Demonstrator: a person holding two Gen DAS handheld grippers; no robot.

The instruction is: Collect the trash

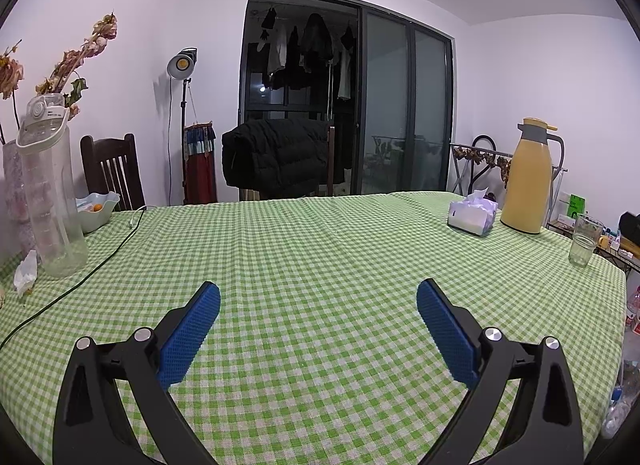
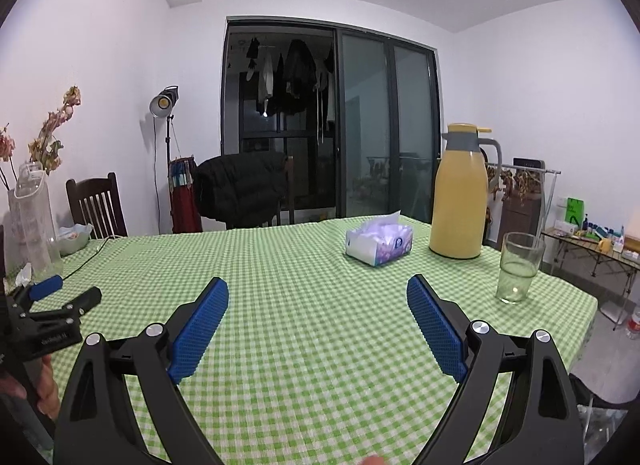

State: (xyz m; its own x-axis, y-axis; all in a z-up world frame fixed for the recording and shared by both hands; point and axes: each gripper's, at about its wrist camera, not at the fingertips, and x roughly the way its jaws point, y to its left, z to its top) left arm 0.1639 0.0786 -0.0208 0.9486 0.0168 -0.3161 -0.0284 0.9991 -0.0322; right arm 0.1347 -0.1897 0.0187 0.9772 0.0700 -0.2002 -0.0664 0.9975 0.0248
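A crumpled white tissue (image 1: pixel 25 274) lies on the green checked tablecloth (image 1: pixel 320 249) at the far left, beside a clear water bottle (image 1: pixel 50 189); it also shows in the right wrist view (image 2: pixel 25 274). My left gripper (image 1: pixel 318 301) is open and empty above the middle of the table, well to the right of the tissue. It also shows in the right wrist view (image 2: pixel 66 293) at the left edge. My right gripper (image 2: pixel 318 297) is open and empty over the table's middle.
A tissue pack (image 2: pixel 379 244), a yellow thermos jug (image 2: pixel 460 193) and a drinking glass (image 2: pixel 518 267) stand at the right. A vase of dried flowers (image 1: pixel 14 185), a small bowl (image 1: pixel 96 209) and a dark cable (image 1: pixel 92 269) are at the left. Chairs stand behind the table.
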